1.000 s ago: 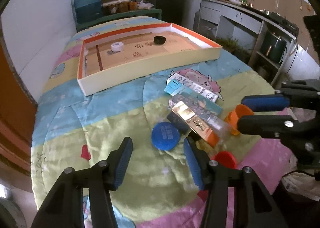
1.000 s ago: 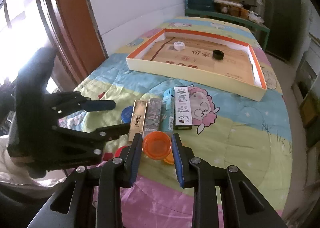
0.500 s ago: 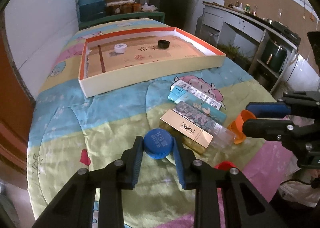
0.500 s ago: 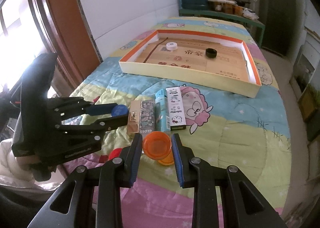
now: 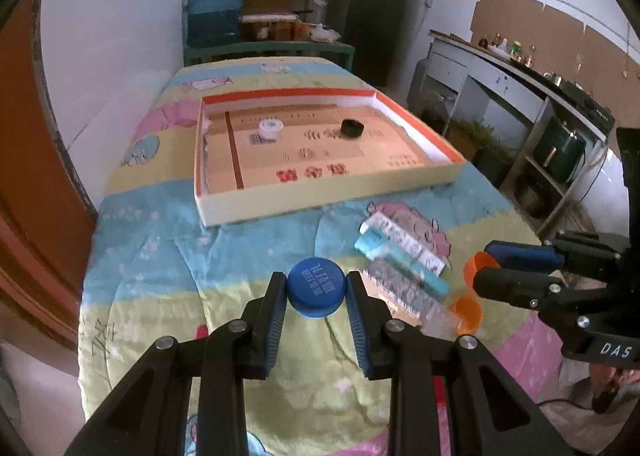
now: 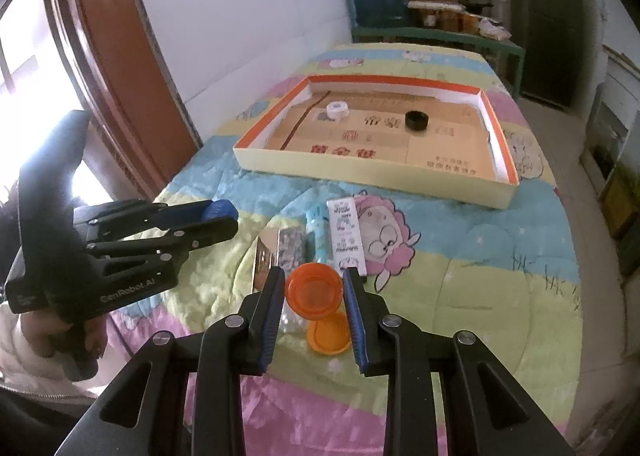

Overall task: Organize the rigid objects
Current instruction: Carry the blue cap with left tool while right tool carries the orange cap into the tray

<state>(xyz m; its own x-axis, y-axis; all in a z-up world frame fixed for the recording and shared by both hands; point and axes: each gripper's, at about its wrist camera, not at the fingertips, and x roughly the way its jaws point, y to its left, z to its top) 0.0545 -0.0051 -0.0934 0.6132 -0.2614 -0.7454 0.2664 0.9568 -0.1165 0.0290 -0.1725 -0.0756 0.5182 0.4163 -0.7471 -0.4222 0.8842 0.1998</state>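
Since a second ago my left gripper (image 5: 316, 292) has closed on the blue cap (image 5: 317, 287) and lifted it off the quilt (image 5: 168, 264). Item: blue cap, clamped between the left pads, above the bedding. Item: orange cap (image 6: 315, 290), pinched in my right gripper (image 6: 314, 296), over a second orange cap (image 6: 329, 336) lying on the quilt. Item: row of slim boxes (image 6: 320, 234) just beyond. Item: shallow cardboard tray (image 5: 320, 199), farther up, holding a white cap (image 5: 271, 129) and a black cap (image 5: 352, 127), well apart.
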